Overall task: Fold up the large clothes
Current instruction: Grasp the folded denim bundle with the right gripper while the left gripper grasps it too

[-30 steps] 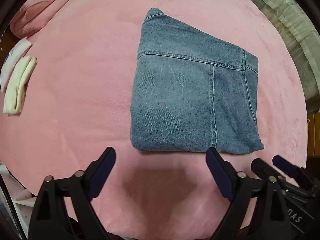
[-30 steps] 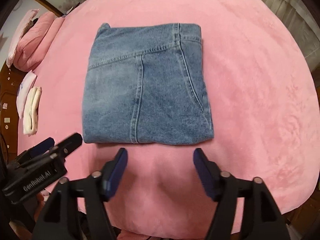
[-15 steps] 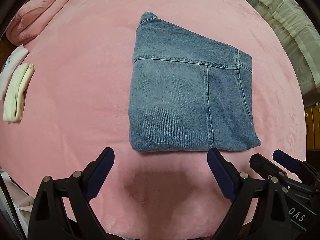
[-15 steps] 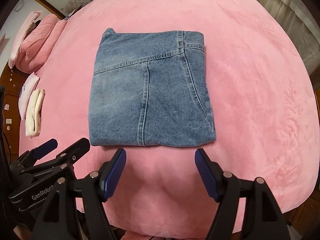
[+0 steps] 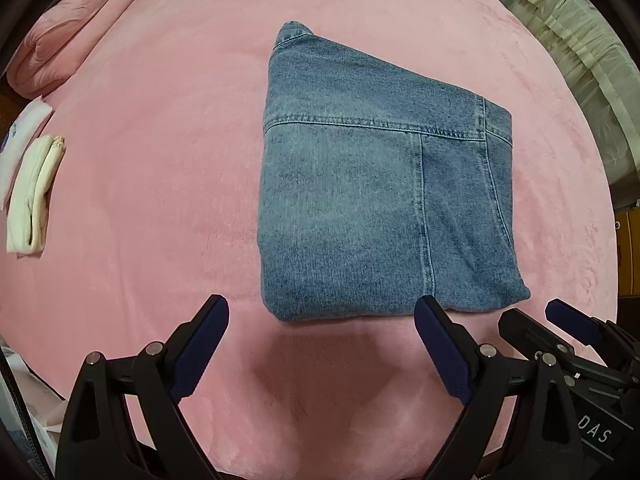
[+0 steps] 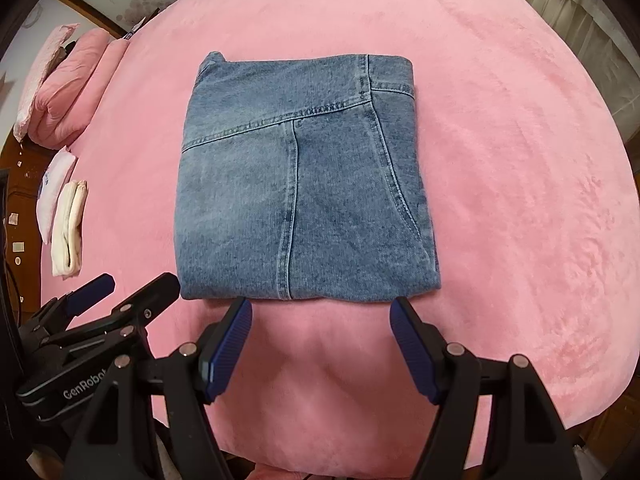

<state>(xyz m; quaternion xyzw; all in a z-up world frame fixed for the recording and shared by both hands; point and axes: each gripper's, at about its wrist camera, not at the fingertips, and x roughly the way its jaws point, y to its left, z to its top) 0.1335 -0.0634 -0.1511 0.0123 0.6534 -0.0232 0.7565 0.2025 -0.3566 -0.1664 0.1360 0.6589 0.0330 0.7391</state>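
Only two pieces of text can be read. In the right wrist view, the black body of the left gripper [image 6: 116, 292], at the lower left, carries white letters "GenRobot", with the last letter partly cut off by the right gripper's frame. In the left wrist view, the black body of the right gripper [image 5: 540, 316], at the lower right, shows the white letters "DAS". The rest of that word is hidden.

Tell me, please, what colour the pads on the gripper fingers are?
Dark navy blue pads on black frames, clearest in the right wrist view.
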